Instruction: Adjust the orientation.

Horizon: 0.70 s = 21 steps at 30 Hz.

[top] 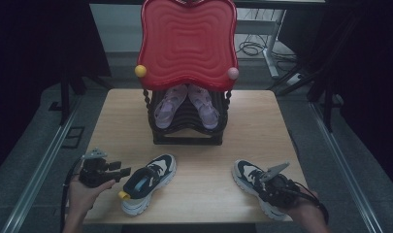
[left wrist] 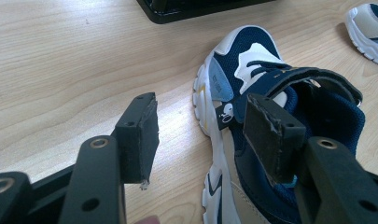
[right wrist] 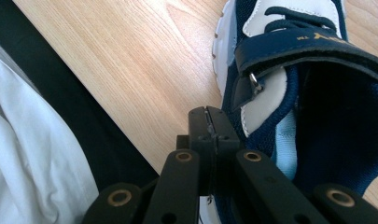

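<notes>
Straddling the collar of the left sneaker (left wrist: 252, 140), the left gripper (left wrist: 200, 135) stands spread, ready to pinch; the right gripper (right wrist: 208, 140), clenched empty, rests beside the right sneaker (right wrist: 289, 84). Beyond waits a shoe rack (top: 187, 131).

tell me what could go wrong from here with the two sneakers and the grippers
The left gripper is open astride the left sneaker's collar wall; it might pinch the soft mesh and let the shoe tilt or slip when lifted. The right gripper is shut with nothing between its pads, beside the right sneaker, which lies near the table's front edge, so a nudge could push it off.
</notes>
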### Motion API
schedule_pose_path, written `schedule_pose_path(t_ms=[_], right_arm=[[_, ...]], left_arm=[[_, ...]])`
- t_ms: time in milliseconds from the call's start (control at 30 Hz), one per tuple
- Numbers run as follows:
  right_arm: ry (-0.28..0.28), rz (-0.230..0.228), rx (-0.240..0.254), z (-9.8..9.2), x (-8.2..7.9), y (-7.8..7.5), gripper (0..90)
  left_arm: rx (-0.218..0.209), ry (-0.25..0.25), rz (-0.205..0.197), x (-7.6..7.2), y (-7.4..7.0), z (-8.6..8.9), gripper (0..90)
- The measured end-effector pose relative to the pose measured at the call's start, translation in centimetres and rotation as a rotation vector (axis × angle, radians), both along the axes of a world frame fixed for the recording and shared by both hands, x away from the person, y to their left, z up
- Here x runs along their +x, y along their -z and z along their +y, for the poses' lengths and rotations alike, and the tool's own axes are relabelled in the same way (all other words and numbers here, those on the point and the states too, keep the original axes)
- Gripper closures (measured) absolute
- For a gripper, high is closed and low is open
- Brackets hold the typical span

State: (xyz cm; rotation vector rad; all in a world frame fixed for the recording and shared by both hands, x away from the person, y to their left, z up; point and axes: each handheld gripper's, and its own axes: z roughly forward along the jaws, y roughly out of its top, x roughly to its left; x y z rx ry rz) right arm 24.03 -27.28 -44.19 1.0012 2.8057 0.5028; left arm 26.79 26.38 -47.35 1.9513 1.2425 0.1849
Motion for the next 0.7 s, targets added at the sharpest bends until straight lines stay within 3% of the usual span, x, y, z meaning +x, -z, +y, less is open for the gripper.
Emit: schedule_pose_path(t_ms=[200,300,433,700], right_arm=[[-0.015,-0.009,0.035,0.3,-0.2,-0.2,90.0],[-0.025,-0.036,0.096,0.4,-0.1,-1.0,90.0],[-0.028,-0.062,0.14,0.4,0.4,-1.5,90.0],[0.021,-0.101,0.227,-0.8,1.6,-1.9,90.0]], left_arm=[[-0.009,0.003,-0.009,-0.2,-0.3,0.0,44.7],[-0.022,0.008,-0.019,-0.4,-0.7,0.0,44.7],[-0.028,0.012,-0.027,-0.6,-1.0,0.0,44.7],[-0.038,0.024,-0.042,-0.9,-1.6,-0.2,44.6]])
